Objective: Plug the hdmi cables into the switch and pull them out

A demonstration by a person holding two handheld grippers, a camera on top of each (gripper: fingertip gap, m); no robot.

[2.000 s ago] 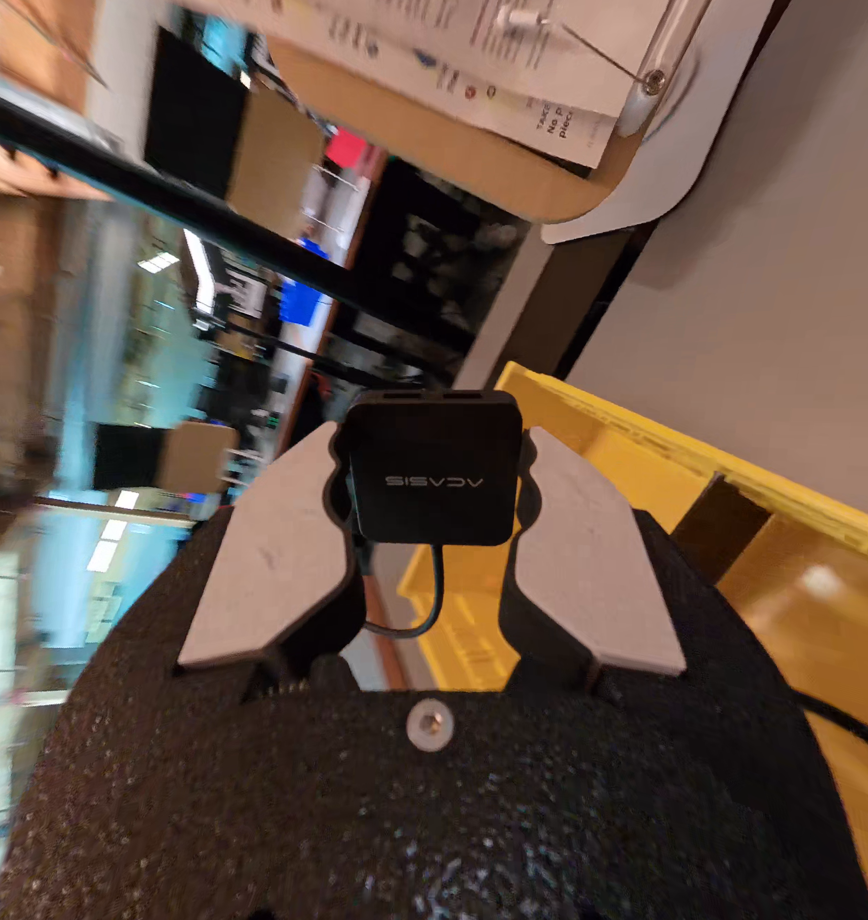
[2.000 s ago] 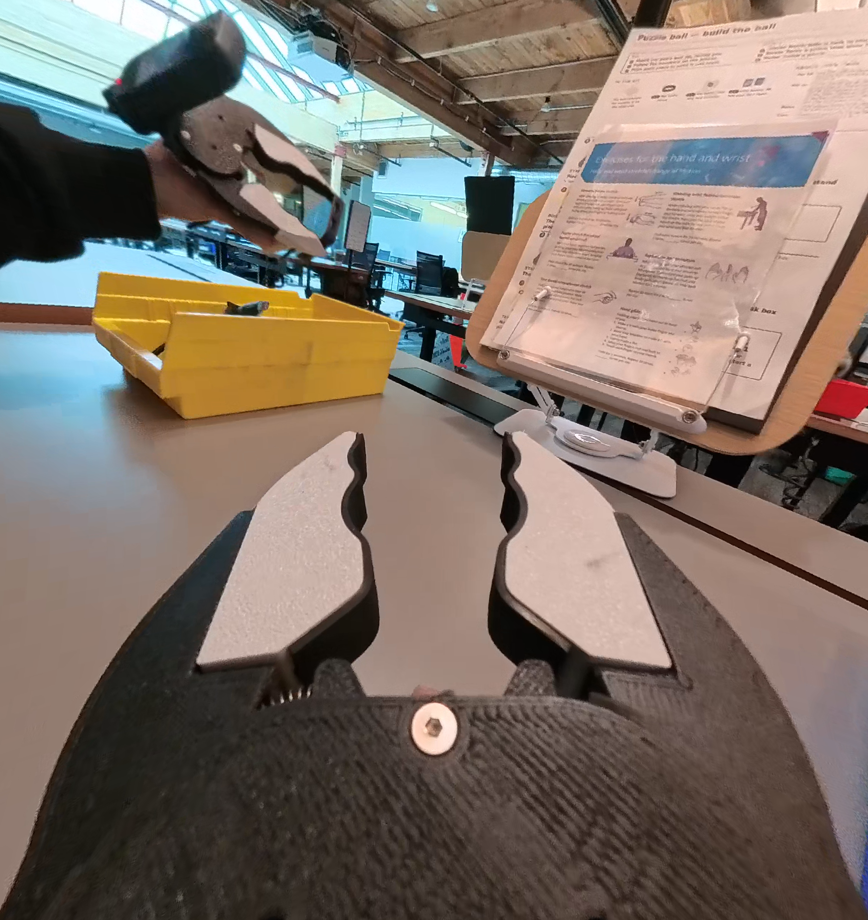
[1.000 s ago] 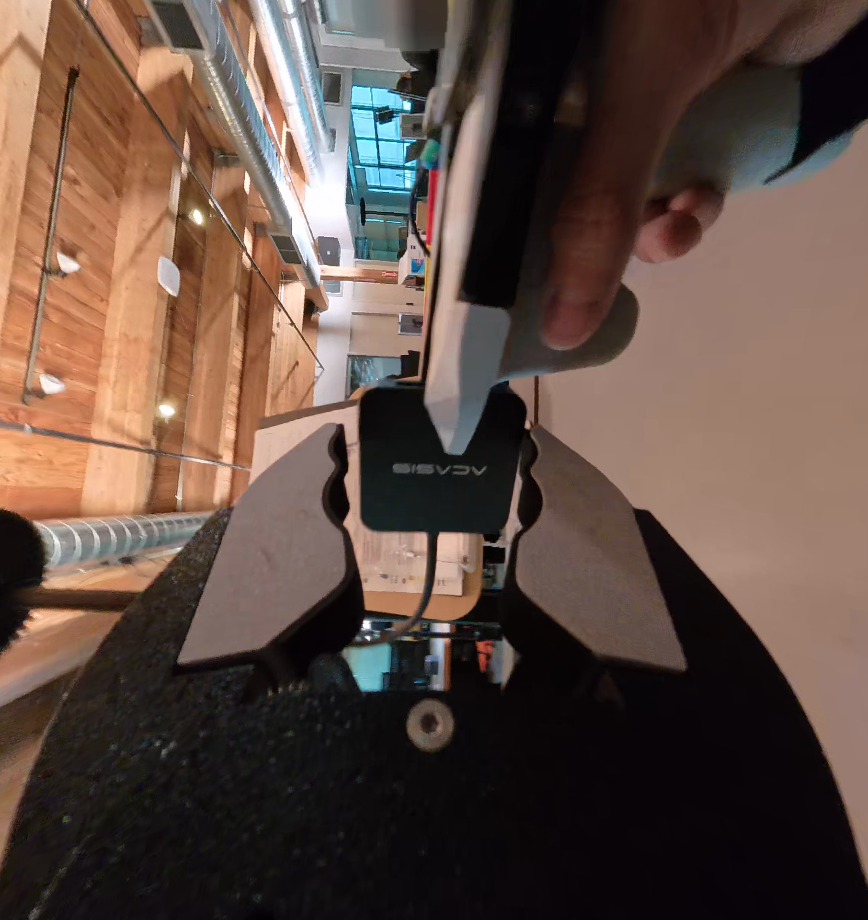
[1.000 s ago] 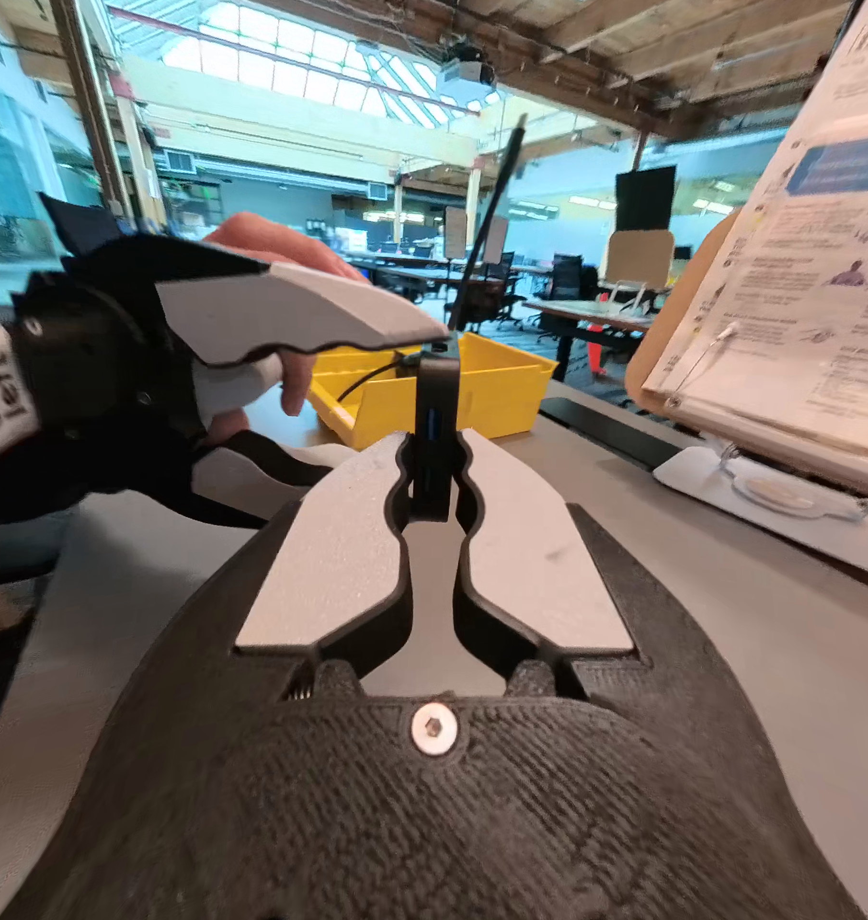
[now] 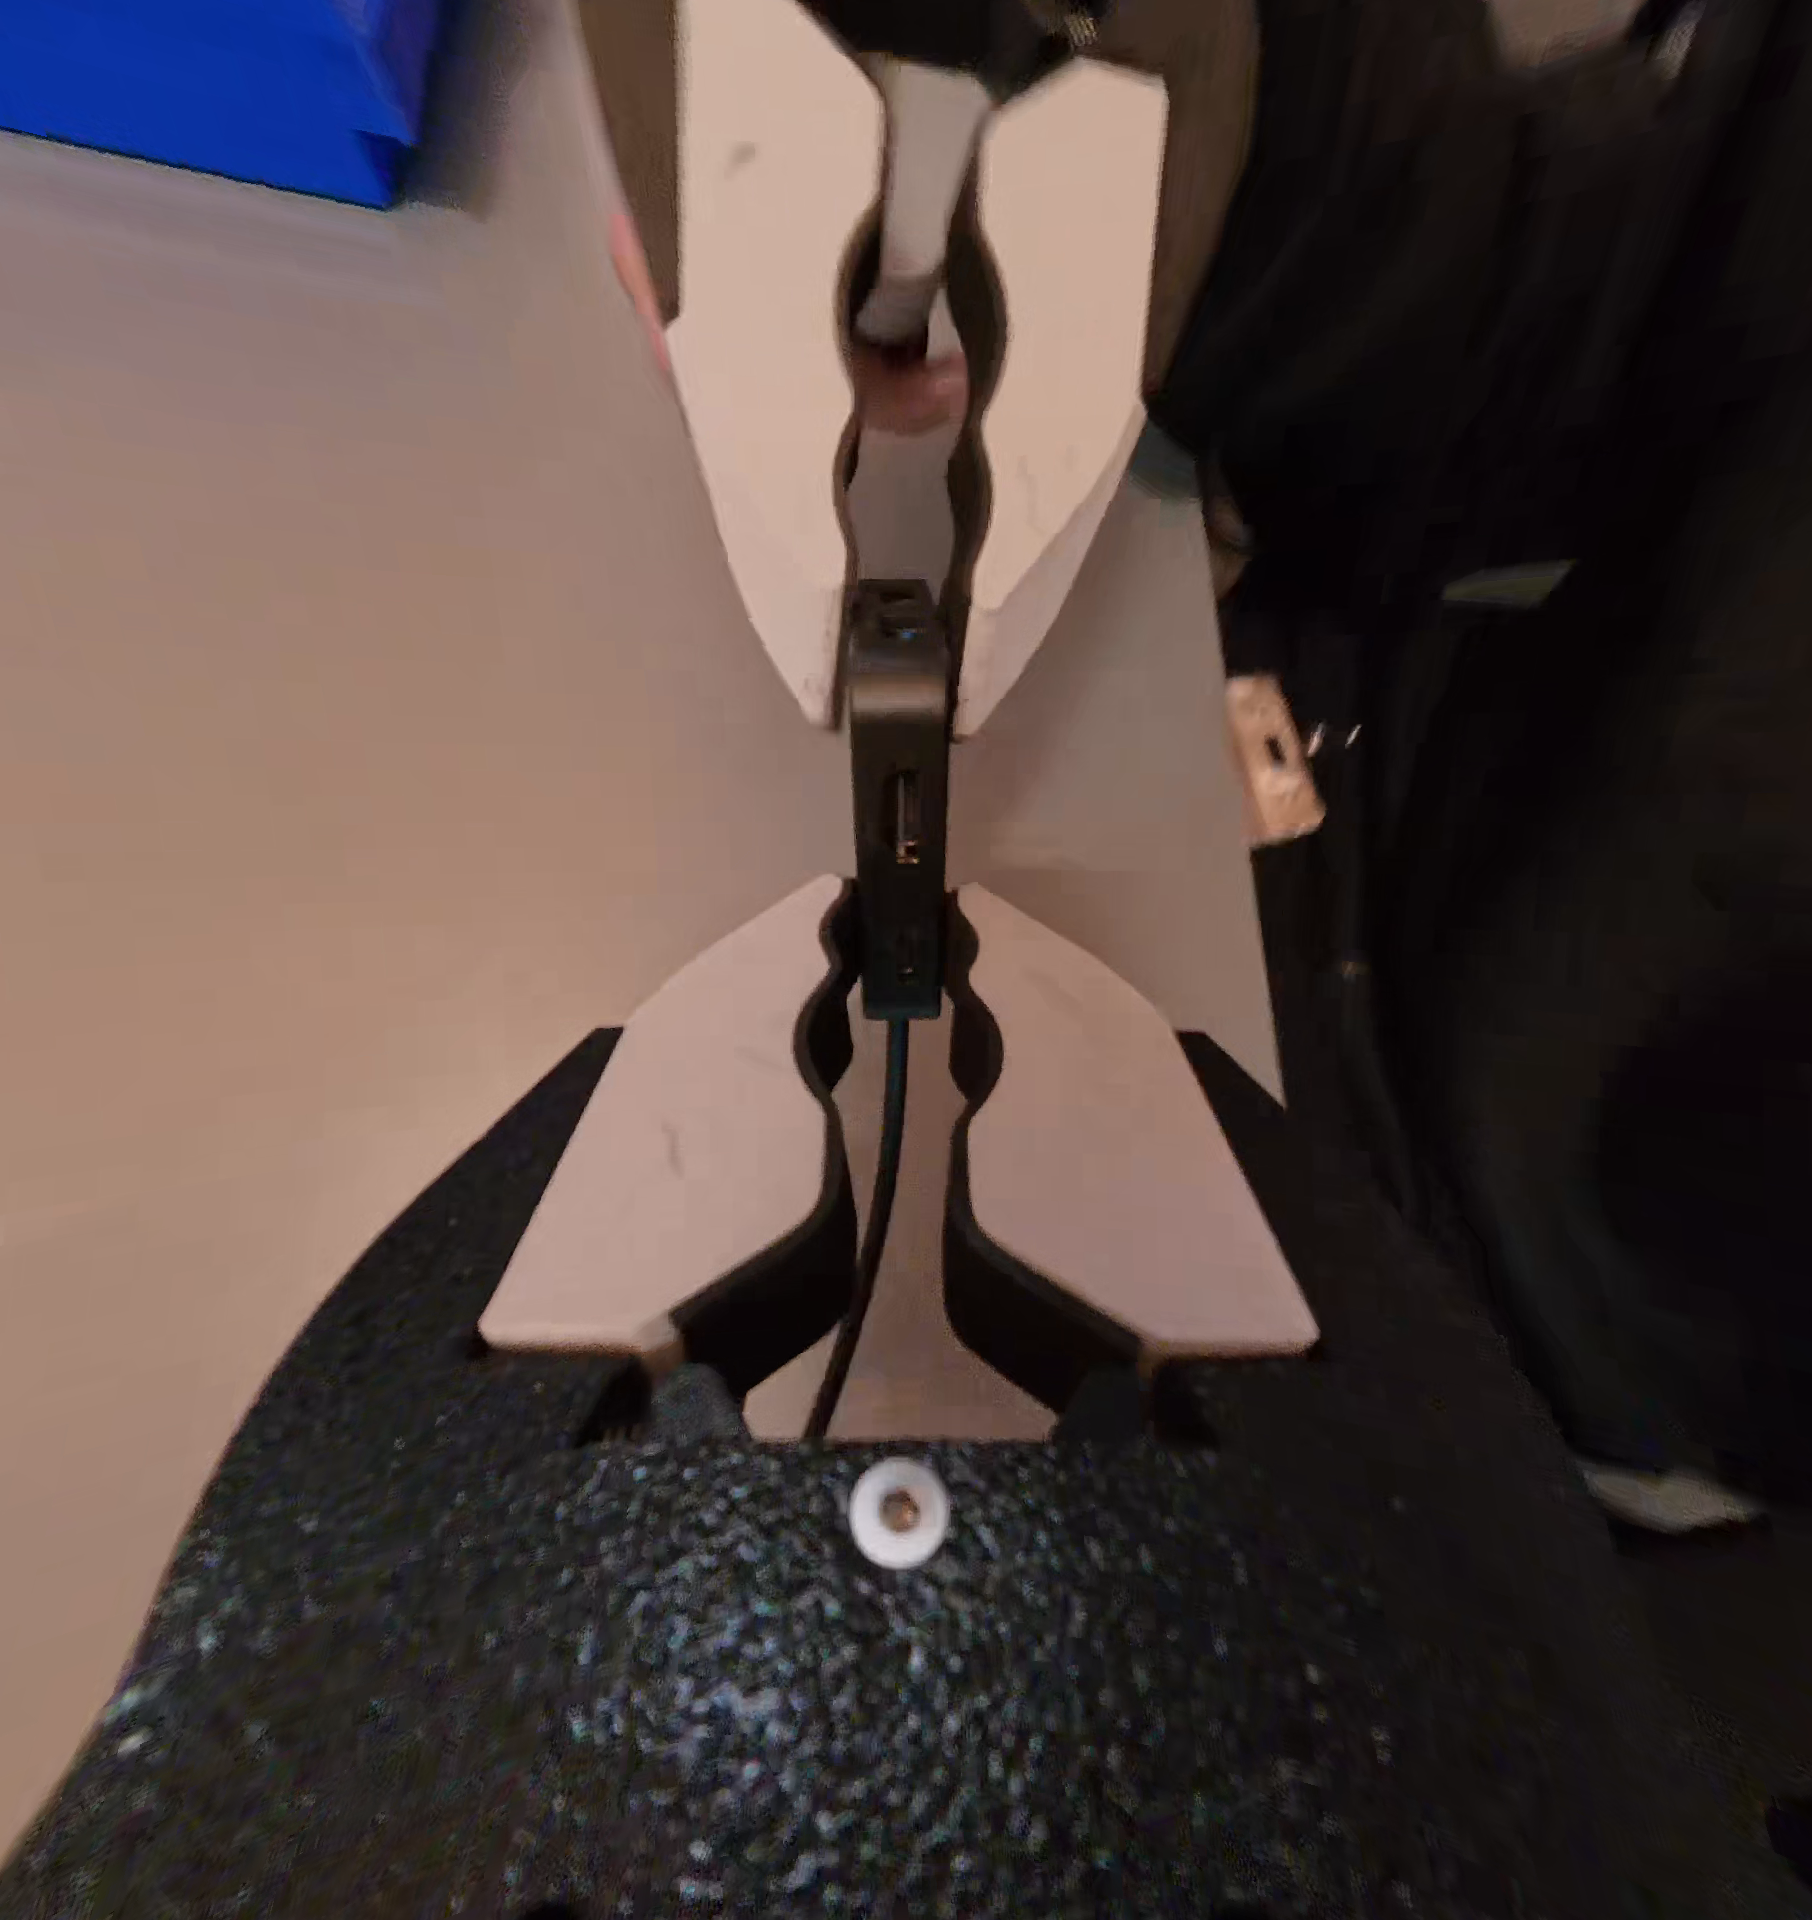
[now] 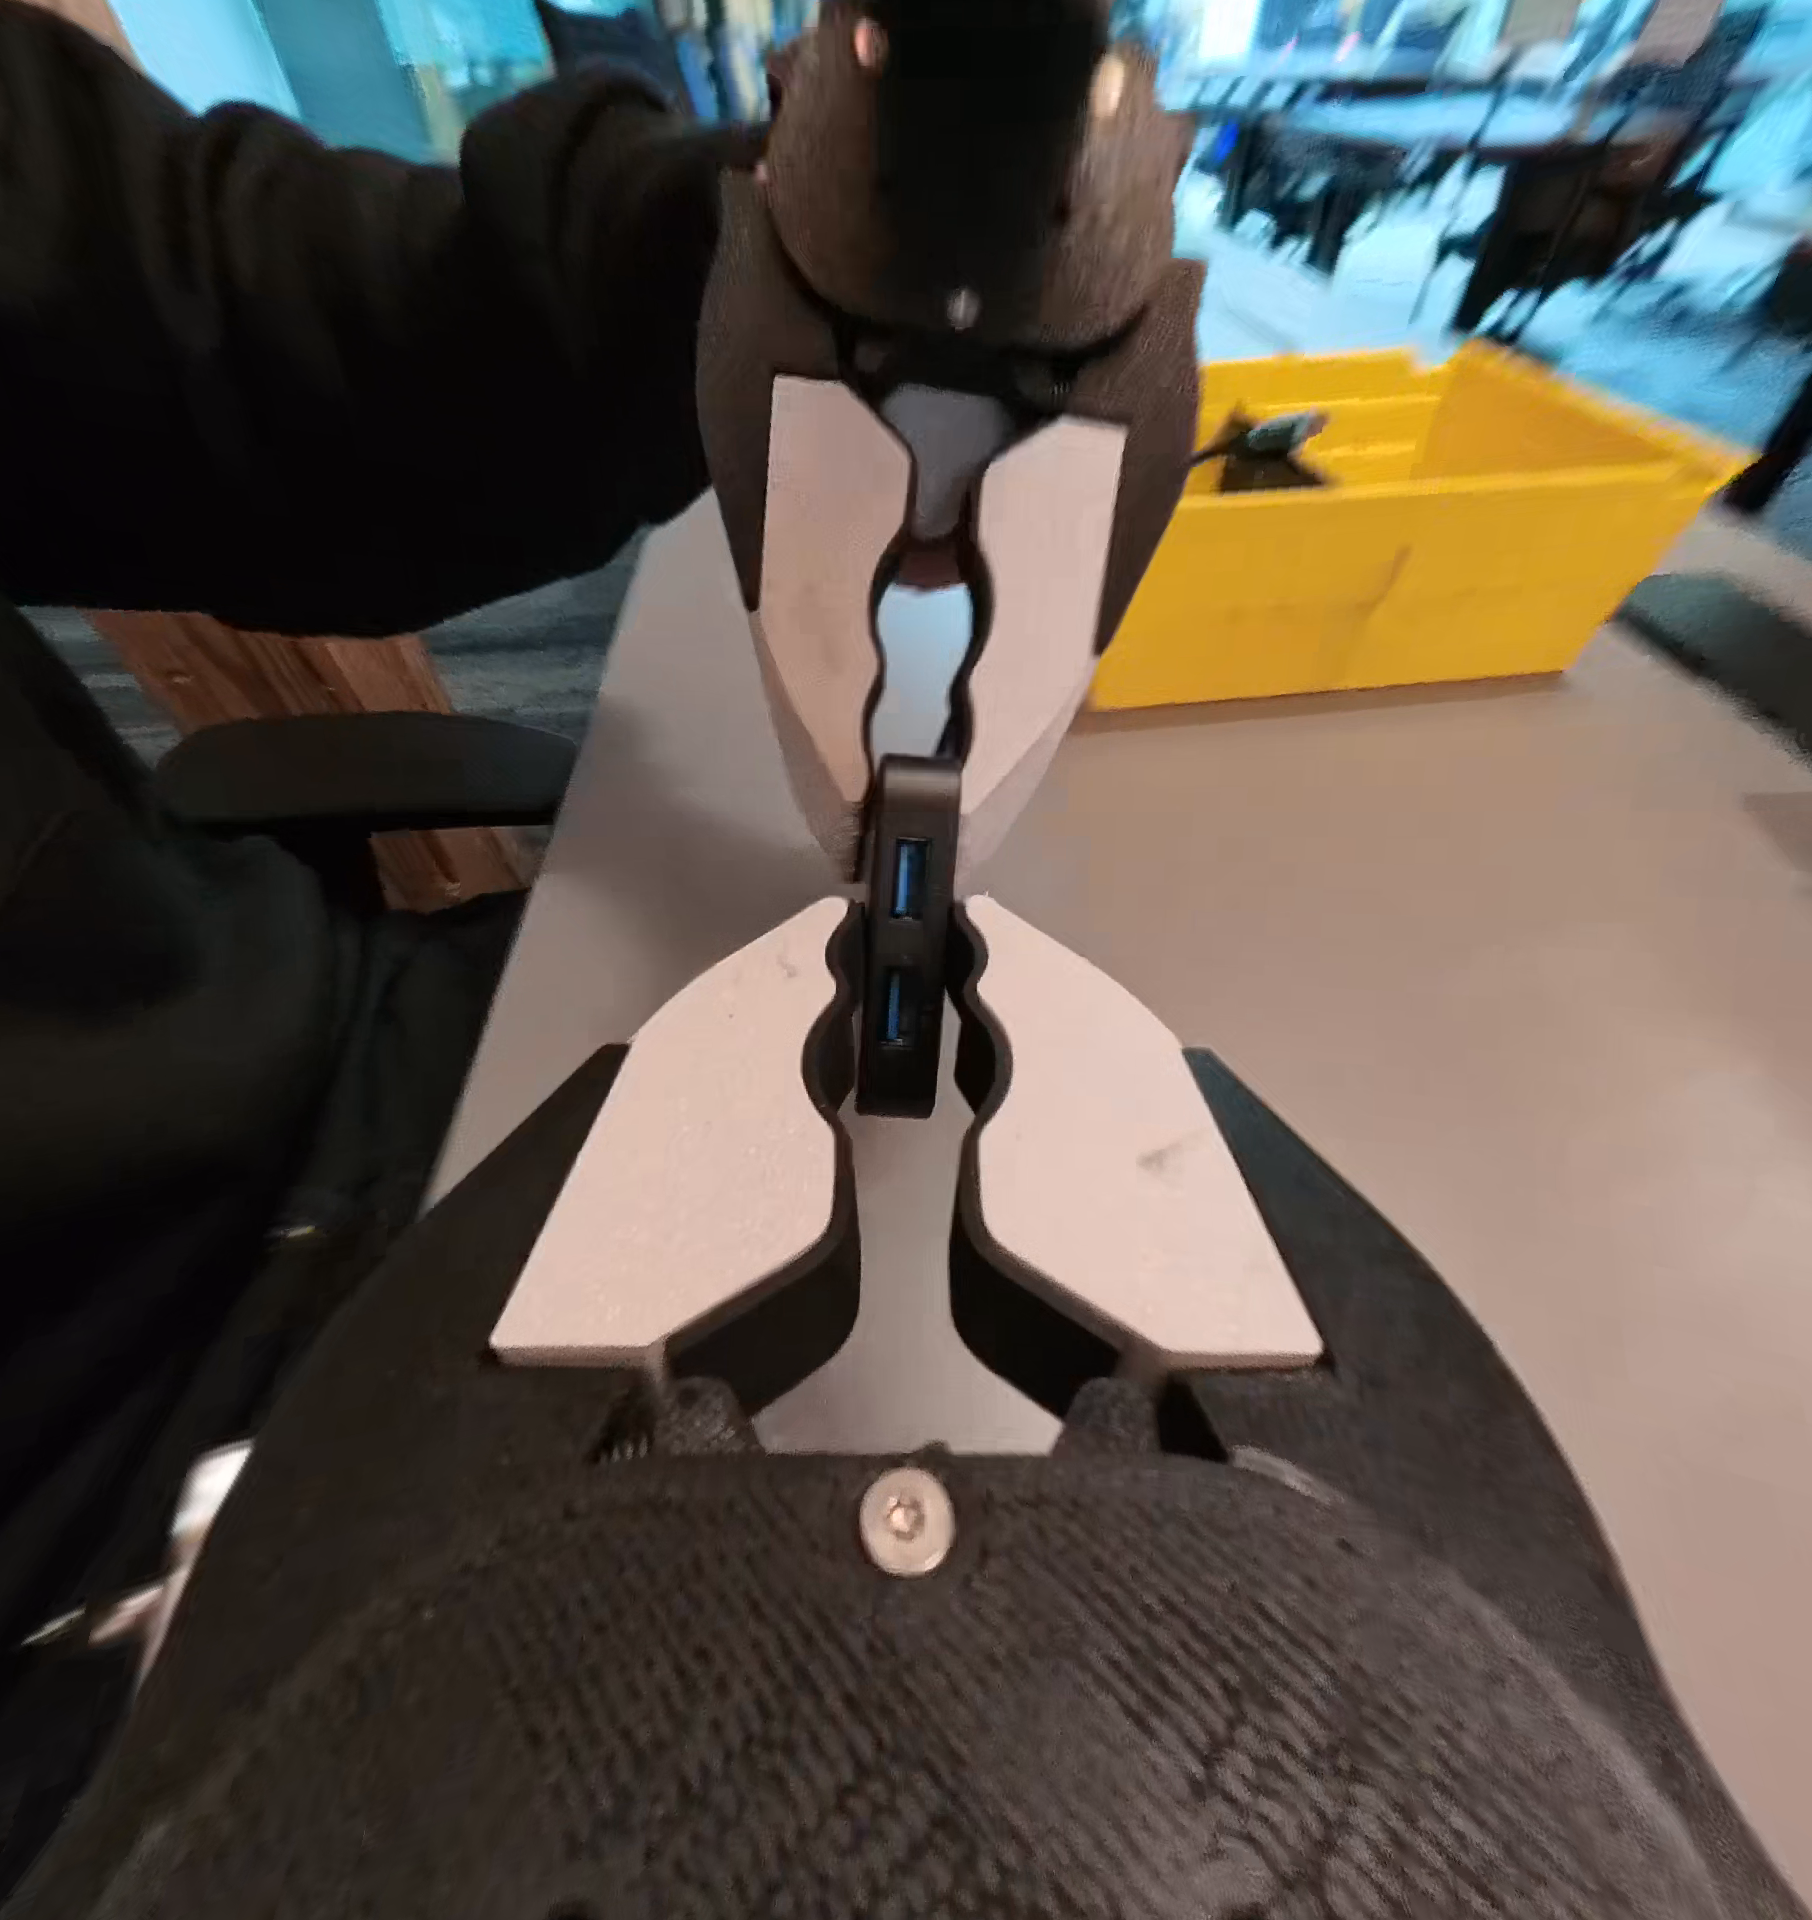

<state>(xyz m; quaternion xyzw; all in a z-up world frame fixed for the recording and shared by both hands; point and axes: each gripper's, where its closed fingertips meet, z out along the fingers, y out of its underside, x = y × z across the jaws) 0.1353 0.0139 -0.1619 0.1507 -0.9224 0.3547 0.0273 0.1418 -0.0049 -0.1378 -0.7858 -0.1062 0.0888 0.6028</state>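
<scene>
The black switch (image 5: 900, 800) is held edge-on above the table, pinched at both ends. My left gripper (image 5: 904, 888) is shut on its near end, and a thin black cable (image 5: 881, 1195) runs back from it between the fingers. My right gripper (image 5: 897, 712) faces it and is shut on the far end. In the right wrist view my right gripper (image 6: 907, 904) is shut on the switch (image 6: 917, 800), whose edge shows two blue ports. The left gripper (image 6: 907, 831) clamps its far end. A cable plug (image 6: 1276, 431) lies in the yellow bin (image 6: 1401, 603).
The grey table (image 6: 1401, 1039) spreads to the right of the grippers. A blue object (image 5: 175, 94) lies at the table's far left. A person's dark sleeve (image 6: 310, 343) and a black chair armrest (image 6: 362, 758) are at the left.
The left gripper held the switch flat by its side edges; now it pinches the flat faces, edge-on. The right gripper stays shut on it. Both views have swung to face each other.
</scene>
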